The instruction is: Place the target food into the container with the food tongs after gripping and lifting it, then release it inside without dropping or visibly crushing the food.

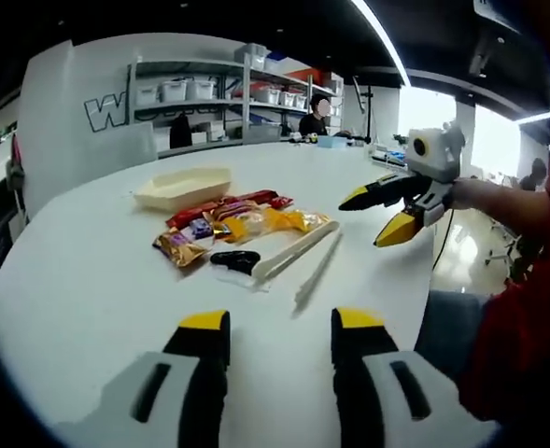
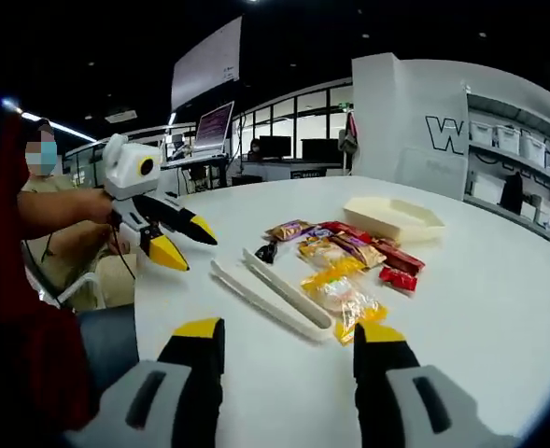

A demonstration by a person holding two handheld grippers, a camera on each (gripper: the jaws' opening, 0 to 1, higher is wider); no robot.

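both hand-held grippers hover above the round white table (image 1: 88, 289), their yellow-tipped black jaws spread wide with nothing between them. left gripper (image 1: 270, 327) rises from the bottom of the left gripper view, its jaws parted over bare tabletop just short of the tongs. right gripper (image 2: 289, 334) rises the same way in the right gripper view, its tips near the close end of the tongs and beside the nearest snack packet.

from the left gripper view the right gripper (image 1: 387, 213) also appears at the right, held in a hand above the table edge, jaws apart and pointing toward the pile. from the right gripper view the left gripper (image 2: 176, 240) appears at the left, likewise held in a hand with its jaws apart.

pale translucent plastic food tongs (image 1: 298, 254) (image 2: 270, 289) lie flat on the table, arms splayed, touching the near side of the pile. beside them sits a heap of wrapped snack packets (image 1: 232, 224) (image 2: 345, 266) in red, yellow, orange and purple, with a small black packet (image 1: 234, 260) at its near edge. just beyond the heap stands a shallow cream-coloured octagonal tray (image 1: 183, 186) (image 2: 394, 218).

grey shelving with white bins (image 1: 218, 93) stands behind the table.
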